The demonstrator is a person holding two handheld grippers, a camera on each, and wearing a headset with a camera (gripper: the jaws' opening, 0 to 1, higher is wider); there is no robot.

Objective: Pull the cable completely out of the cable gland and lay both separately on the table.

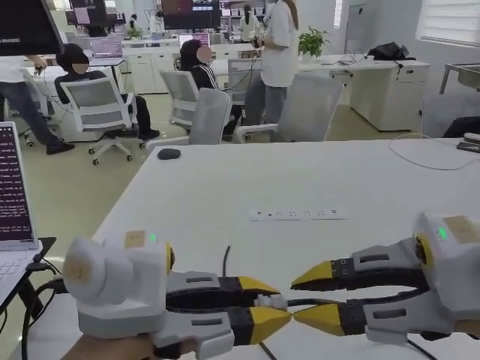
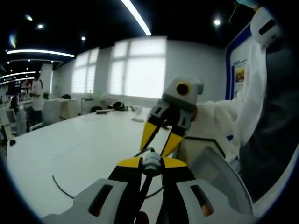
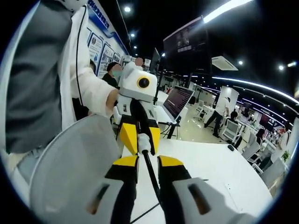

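Nearest, the left gripper is clamped on the small, pale, rounded cable gland above the smooth white table. The thin black cable threaded in it passes between the right gripper's parted yellow jaws.

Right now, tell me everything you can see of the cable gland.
The gland is a small, rounded, pale grey-white piece that looks like plastic. It is clamped between the yellow tips of the left gripper and held above the white table, not resting on it. A thin black cable runs through it and on between the open jaws of the right gripper, so the two are not yet apart. Finer detail is too small to tell.
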